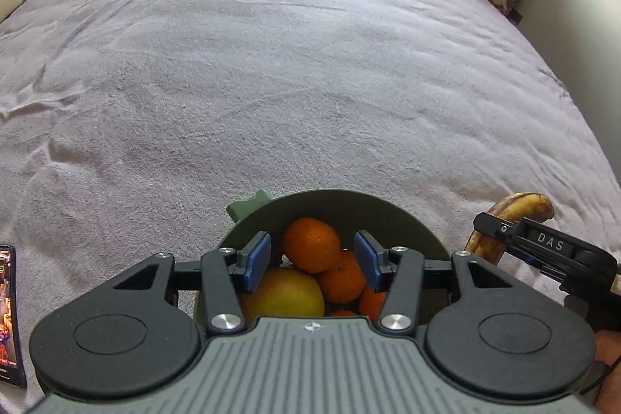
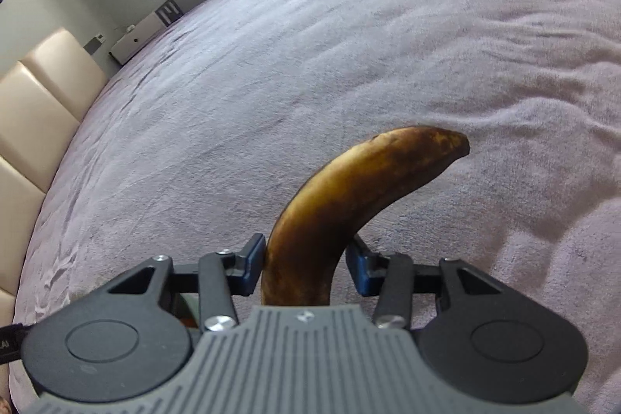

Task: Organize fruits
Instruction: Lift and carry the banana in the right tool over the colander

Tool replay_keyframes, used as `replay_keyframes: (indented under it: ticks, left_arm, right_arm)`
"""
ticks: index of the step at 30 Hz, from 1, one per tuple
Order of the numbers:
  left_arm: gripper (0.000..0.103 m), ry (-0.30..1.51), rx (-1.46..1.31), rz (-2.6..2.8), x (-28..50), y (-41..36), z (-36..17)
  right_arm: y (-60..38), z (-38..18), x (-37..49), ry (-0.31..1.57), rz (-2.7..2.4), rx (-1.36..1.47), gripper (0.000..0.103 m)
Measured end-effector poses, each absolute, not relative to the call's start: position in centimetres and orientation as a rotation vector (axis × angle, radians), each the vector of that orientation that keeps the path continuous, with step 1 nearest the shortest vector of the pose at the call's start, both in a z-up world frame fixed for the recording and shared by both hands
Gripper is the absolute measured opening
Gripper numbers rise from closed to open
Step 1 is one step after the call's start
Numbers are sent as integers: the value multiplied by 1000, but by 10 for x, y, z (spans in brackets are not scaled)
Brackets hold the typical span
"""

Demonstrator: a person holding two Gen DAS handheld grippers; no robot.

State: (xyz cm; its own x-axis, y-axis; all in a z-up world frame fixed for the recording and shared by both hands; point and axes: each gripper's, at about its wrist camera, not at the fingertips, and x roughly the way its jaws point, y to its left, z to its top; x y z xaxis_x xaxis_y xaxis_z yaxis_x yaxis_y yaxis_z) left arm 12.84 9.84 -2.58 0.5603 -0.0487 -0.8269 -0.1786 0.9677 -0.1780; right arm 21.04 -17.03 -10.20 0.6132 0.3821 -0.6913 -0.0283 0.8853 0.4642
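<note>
You are gripping the banana [image 2: 341, 212] in the right gripper [image 2: 306, 264] to bowl [image 1: 388, 212] it, while the left gripper [image 1: 312, 260] is hovering open above.

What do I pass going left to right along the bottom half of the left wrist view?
Phone at the left edge → green bowl of fruit, with the open left gripper above it → browned banana held in the right gripper.
</note>
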Motion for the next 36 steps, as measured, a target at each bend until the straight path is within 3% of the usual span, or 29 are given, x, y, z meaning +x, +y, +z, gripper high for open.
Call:
replay_keyframes:
  ticks: [16, 36]
  left_arm:
    - [54, 915, -345, 84, 84, 112, 1]
    - [54, 934, -392, 126, 81, 136, -13]
  right_arm:
    - [-116, -28, 149, 690, 586, 133, 43]
    - [-21, -80, 129, 676, 681, -444, 43]
